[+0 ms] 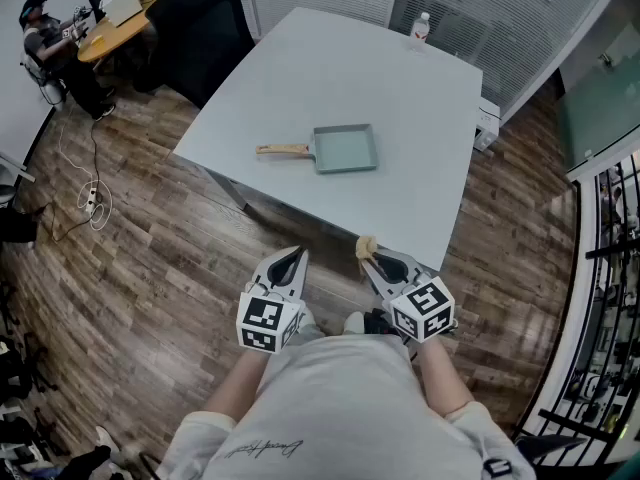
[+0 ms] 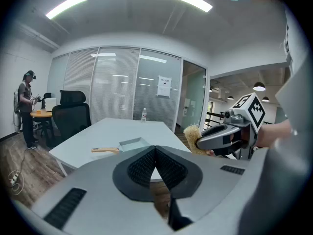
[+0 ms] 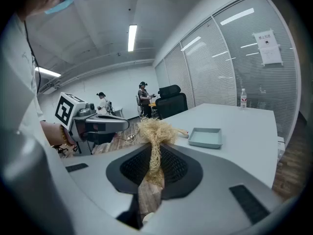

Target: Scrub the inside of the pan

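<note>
So the pan point(image 1: 346, 150) sits out on the pale grey table point(image 1: 300, 68), roughly mid-table, flat on its base. It's a rectangular one, light blue-grey, with a wooden handle point(image 1: 282, 150) sticking out toward the left of the head view. Nothing is touching it, and both grippers are well short of it, held off the near edge of the table over the wood floor point(image 1: 150, 268).

The right gripper point(image 1: 369, 259) is clamped on a scrubber point(image 3: 153, 131), a tan bundle of straw-like fibres. The thin part is pinched between the two pads and the bushy end fans out past the tips. In its own view the pan point(image 3: 206, 137) shows ahead and a bit to the right.

The left gripper point(image 2: 155, 150) is closed too, but with nothing in it: the ribbed pads meet at the tip and there's only the gap below them. It's just beside the right one, about level with it, and both tilt down a little.

Other stuff: a water bottle point(image 1: 421, 27) stands near the far edge of the table, a black office chair point(image 1: 205, 33) is at the far left corner, and a person point(image 1: 45, 36) is at a small desk beyond it.
</note>
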### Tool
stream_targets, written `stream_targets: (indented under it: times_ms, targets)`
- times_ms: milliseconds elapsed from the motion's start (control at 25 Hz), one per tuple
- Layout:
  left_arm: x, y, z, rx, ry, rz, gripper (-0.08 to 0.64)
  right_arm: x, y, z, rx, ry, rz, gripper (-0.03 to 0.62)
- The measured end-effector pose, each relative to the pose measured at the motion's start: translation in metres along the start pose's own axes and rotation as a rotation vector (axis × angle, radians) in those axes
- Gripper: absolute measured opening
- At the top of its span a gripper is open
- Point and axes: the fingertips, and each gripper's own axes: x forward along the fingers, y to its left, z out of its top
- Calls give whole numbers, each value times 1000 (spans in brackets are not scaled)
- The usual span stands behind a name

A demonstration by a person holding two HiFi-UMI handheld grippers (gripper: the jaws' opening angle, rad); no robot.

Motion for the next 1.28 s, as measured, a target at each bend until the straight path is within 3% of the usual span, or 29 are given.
stream_targets:
  times_ms: [920, 1280]
  targets:
    - [-19, 48, -7, 12, -1, -55, 11, 31, 28, 13, 47, -22, -46, 69]
    - [4, 61, -8, 2, 6, -54, 11, 51, 6, 10, 71, -5, -33, 69]
